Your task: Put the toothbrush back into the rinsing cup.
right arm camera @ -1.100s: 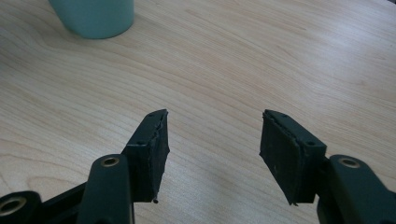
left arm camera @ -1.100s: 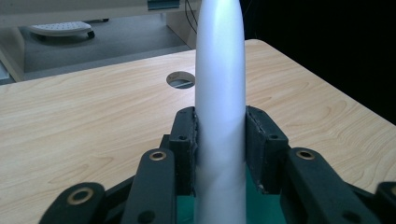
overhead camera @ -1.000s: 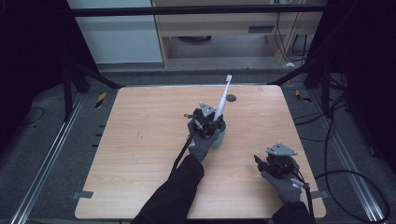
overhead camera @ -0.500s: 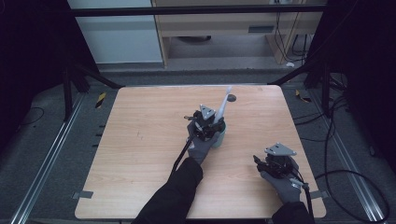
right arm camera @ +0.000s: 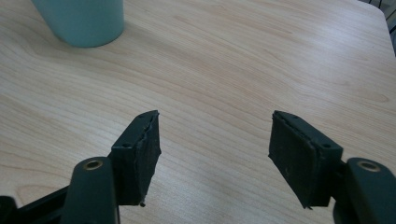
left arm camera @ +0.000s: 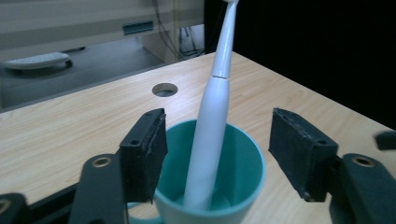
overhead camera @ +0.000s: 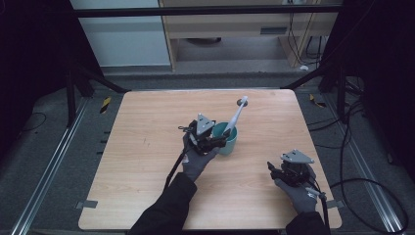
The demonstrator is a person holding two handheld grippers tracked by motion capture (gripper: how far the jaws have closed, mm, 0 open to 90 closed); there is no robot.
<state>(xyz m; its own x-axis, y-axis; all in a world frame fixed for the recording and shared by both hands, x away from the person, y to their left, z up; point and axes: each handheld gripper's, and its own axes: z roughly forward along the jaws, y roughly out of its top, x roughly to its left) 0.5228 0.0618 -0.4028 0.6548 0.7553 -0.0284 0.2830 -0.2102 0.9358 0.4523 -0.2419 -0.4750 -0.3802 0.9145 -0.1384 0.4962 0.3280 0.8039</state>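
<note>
A teal cup (overhead camera: 229, 141) stands right of the middle of the wooden table (overhead camera: 147, 147). A white toothbrush (overhead camera: 237, 116) stands in it, leaning to the far right. My left gripper (overhead camera: 221, 141) sits just left of the cup, open. Its jaws have just been opening. In the left gripper view the toothbrush (left arm camera: 211, 135) and cup (left arm camera: 243, 186) lie between the pads (left arm camera: 145, 154) of the left gripper (left arm camera: 217, 123), untouched. My right gripper (overhead camera: 274, 169) rests near the front right corner, open; its jaws have just widened. The right gripper (right arm camera: 215, 128) is empty, with the cup (right arm camera: 81, 21) farther off.
A small round hole (overhead camera: 242, 102) is set in the tabletop beyond the cup, also seen as the hole (left arm camera: 164, 89) in the left gripper view. Bare wood (right arm camera: 243, 56) spreads ahead of the right gripper. Cables (overhead camera: 362, 191) lie on the floor to the right.
The left gripper has let go of the toothbrush and drawn back to the left. The toothbrush has dropped lower into the cup and now leans there on its own. The right hand has stayed put.
</note>
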